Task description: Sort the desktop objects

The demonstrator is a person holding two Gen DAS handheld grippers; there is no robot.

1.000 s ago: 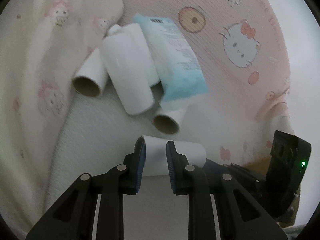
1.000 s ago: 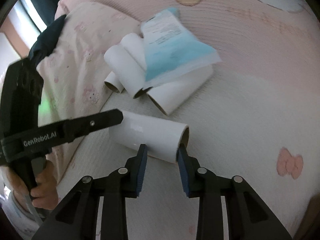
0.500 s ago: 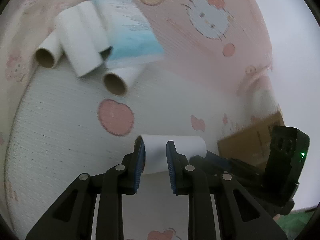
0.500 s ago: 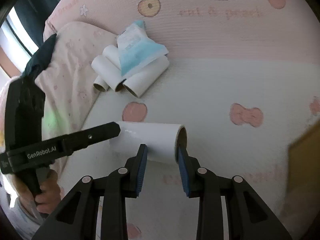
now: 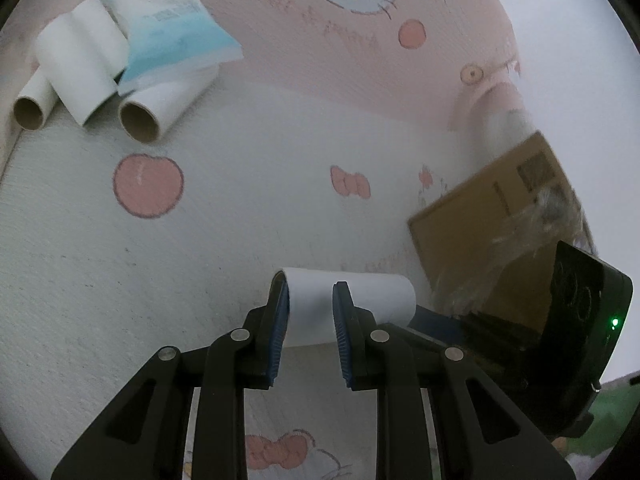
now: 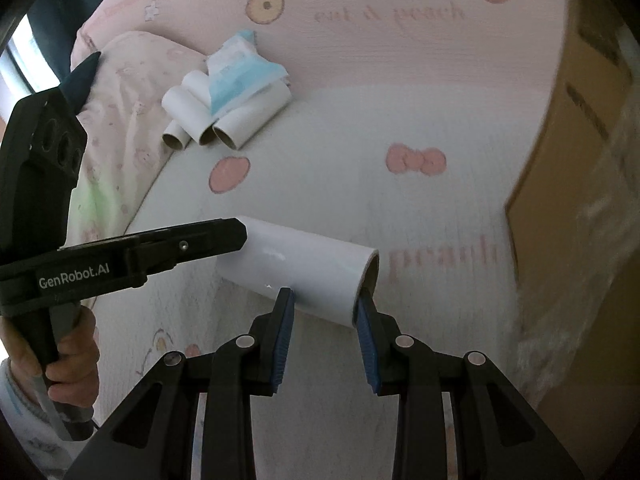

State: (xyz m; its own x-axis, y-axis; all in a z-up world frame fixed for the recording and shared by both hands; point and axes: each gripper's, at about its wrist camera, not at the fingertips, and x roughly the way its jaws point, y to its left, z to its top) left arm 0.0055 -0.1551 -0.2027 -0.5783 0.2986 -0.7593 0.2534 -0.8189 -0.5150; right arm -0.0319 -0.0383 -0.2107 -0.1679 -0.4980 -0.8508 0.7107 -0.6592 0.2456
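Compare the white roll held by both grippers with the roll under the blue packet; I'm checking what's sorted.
The held roll is lifted off the blanket, clamped between the left gripper and the right gripper; the pile roll lies on the blanket. The held roll is uncovered; the pile roll lies partly beneath the blue packet. The held roll looks glossier. Both are white cylinders with brown cardboard cores.

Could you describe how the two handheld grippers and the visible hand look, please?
The right gripper and the left gripper are matte black with angular linkage arms, silver rivets and blue ribbed pads. The left one's body bears white "GenRobot.AI" lettering. A bare hand with a pale cuff grips its handle.
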